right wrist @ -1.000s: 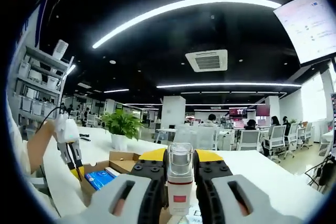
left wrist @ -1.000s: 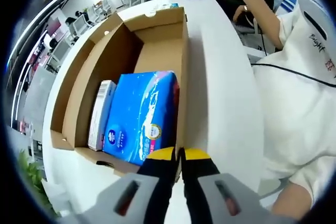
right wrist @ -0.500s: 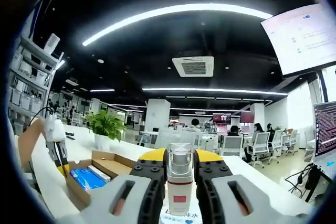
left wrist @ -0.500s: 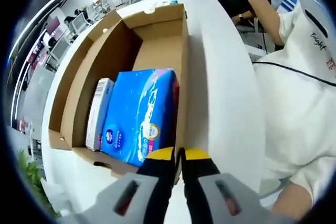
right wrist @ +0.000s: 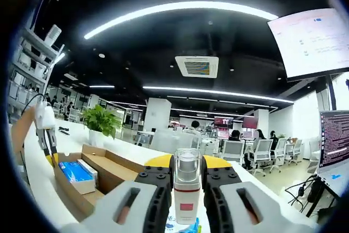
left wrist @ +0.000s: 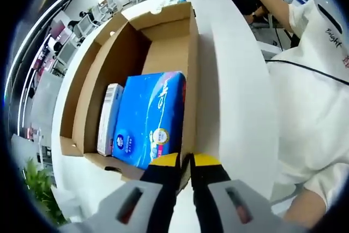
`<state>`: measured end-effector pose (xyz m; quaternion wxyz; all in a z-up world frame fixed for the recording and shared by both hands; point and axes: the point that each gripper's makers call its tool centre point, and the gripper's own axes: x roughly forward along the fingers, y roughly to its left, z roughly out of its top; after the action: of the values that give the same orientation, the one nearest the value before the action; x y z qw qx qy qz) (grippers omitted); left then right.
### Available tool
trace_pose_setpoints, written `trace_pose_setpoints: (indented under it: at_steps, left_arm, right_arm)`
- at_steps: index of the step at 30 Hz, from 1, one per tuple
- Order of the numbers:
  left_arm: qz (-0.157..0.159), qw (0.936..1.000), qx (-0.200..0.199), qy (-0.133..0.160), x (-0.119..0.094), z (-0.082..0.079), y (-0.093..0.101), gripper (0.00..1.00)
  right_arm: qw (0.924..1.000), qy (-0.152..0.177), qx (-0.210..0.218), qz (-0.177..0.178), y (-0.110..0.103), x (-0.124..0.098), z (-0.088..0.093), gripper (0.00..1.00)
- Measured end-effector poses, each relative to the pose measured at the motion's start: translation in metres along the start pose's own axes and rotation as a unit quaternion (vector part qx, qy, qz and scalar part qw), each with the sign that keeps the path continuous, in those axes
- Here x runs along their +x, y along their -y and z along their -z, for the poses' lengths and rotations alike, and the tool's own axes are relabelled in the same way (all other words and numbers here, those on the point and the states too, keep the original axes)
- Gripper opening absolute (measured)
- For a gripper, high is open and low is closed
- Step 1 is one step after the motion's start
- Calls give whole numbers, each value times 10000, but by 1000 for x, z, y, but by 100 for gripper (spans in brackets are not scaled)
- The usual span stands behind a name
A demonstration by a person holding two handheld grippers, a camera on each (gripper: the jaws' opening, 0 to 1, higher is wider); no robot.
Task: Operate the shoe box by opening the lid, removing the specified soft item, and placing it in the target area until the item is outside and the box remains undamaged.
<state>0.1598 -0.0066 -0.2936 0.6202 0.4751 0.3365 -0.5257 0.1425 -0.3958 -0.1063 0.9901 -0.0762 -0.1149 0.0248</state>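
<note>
Lid open; left tool (left wrist: 185,163), pressed together, hangs beside the shoe box (left wrist: 163,39), right tool (right wrist: 186,174) pinching a small bottle (right wrist: 186,189); next, spread and seize the blue soft pack (left wrist: 147,117).

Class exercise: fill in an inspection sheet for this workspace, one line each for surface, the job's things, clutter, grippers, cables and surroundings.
Surface: white table, bare beside the box.
Job's things: open cardboard shoe box on the table; a blue soft pack lies inside, with a slim white box beside it.
Clutter: nothing seen on the table near the box.
Grippers: left gripper shut, its tips at the box's near edge; right gripper shut on a small clear bottle, held up away from the box.
Cables: thin black cable across the person's white top.
Surroundings: open office with a potted plant, desks, chairs, seated people, a wall screen.
</note>
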Motion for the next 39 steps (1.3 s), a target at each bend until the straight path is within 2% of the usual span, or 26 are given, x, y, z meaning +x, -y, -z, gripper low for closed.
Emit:
trace_pose_setpoints:
  at_steps: [6,11,19,22,24,27,30,31,35,39]
  left_arm:
    - [-64,10000,-32,-17,0,1,1,7]
    - [-23,10000,17,-36,0,1,0,7]
    - [80,9997,-238,-38,1,1,1,6]
    - [96,9995,-287,-45,1,1,1,5]
    - [78,9998,-151,-66,2,1,3,5]
    - [57,9999,-162,0,1,1,2,5]
    - [29,9999,-150,34,2,1,2,5]
    - [22,9999,-116,30,2,1,2,5]
    - [15,10000,-72,-18,3,1,2,5]
    - [46,9999,-101,26,3,1,2,5]
  right_arm:
    - [9994,188,-255,107,22,1,-3,18]
    - [9998,106,31,135,37,-5,1,18]
    - [9994,153,-111,293,52,-7,5,18]
    - [9995,75,-141,257,51,-4,14,18]
    - [9991,-56,-286,319,53,-2,24,18]
    - [9993,-114,-209,290,55,1,33,18]
    - [9990,-141,-42,424,62,4,43,18]
    - [9987,-236,60,441,64,6,51,18]
    - [9980,-453,33,436,65,13,71,18]
    - [9962,-669,388,403,65,14,94,18]
